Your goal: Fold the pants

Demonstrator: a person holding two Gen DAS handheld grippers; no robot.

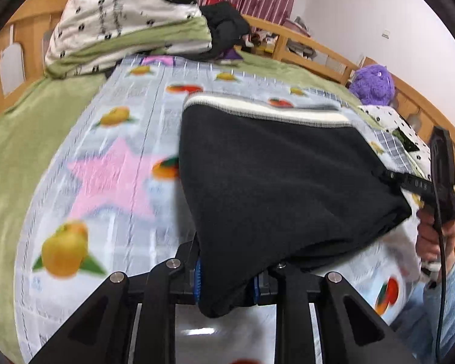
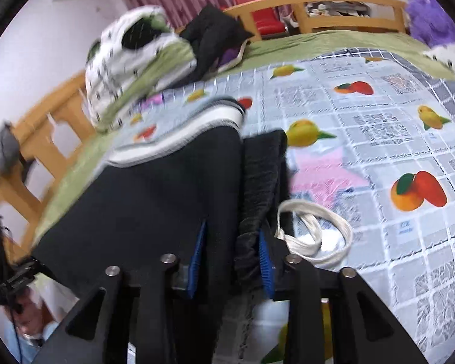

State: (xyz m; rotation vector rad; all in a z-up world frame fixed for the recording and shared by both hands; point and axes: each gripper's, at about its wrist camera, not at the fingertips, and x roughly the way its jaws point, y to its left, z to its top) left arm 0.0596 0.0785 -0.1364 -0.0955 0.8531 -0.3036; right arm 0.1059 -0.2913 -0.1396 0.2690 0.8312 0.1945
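Both tongs are gripping the near edge of the black pants [image 1: 282, 182]: the left tongs [image 1: 227, 276] are pinching one corner, the right tongs [image 2: 230, 261] the bunched waist by its white drawstring [image 2: 312, 233]. Beyond, the pants are hanging taut over the fruit-print sheet [image 1: 112, 151] on the bed, mid-fold, so next I would judge both corners need carrying forward together onto the striped cuff [image 1: 267, 110]
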